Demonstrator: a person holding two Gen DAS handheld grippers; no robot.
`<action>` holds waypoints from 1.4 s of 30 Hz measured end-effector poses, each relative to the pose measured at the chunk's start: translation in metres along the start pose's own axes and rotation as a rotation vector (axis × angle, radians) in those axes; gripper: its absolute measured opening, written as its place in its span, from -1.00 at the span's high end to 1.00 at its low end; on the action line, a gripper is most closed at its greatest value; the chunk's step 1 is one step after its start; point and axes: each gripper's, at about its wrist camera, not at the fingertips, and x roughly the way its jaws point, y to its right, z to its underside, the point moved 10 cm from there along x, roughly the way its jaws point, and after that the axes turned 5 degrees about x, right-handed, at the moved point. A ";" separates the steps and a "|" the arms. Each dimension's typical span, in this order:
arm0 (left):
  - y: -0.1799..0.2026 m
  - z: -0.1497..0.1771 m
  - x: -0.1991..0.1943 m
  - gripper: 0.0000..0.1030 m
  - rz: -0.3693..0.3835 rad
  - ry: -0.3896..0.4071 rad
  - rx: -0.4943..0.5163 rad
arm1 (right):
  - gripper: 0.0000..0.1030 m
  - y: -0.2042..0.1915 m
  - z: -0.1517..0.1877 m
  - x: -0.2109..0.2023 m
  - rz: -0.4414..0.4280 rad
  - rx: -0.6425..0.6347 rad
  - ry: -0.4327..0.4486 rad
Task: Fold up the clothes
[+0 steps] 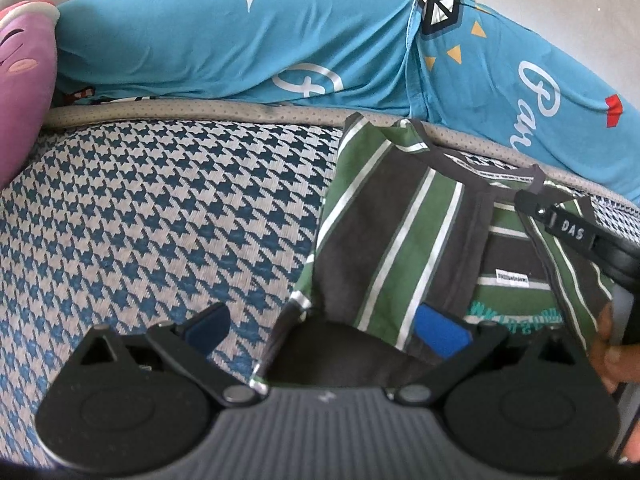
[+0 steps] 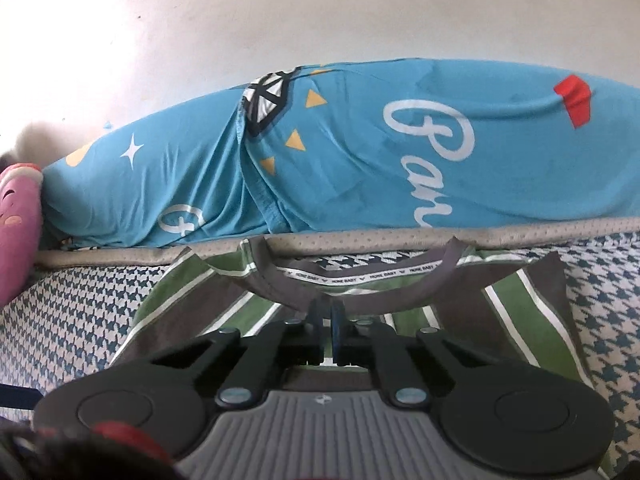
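A green, grey and white striped shirt [image 1: 404,240] lies on the houndstooth mat [image 1: 160,216], its left side folded over the body. My left gripper [image 1: 324,332] is open, low over the shirt's near left edge; its right pad [image 1: 440,336] is above the fabric and its left pad [image 1: 208,326] above the mat. In the right wrist view my right gripper [image 2: 328,322] is shut on the shirt [image 2: 520,304] just below the grey collar [image 2: 360,292], which is lifted and curved. The left wrist view shows that right gripper [image 1: 528,200] at the collar.
Blue pillows [image 1: 280,40] with white print lie along the mat's grey far border [image 1: 200,110]; they also show in the right wrist view [image 2: 360,168] against a white wall [image 2: 280,20]. A purple plush toy [image 1: 24,80] sits far left. A hand [image 1: 608,344] is at the right.
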 end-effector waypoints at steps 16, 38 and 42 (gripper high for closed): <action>-0.003 0.005 0.008 -0.99 0.000 -0.033 -0.008 | 0.78 -0.018 0.014 0.026 -0.037 0.005 -0.036; -0.007 0.013 0.027 -0.99 -0.049 -0.079 0.020 | 0.67 0.001 0.009 -0.004 0.064 0.098 -0.040; -0.013 0.016 0.030 -0.99 -0.080 -0.079 0.045 | 0.53 -0.005 0.012 -0.009 0.041 0.072 -0.047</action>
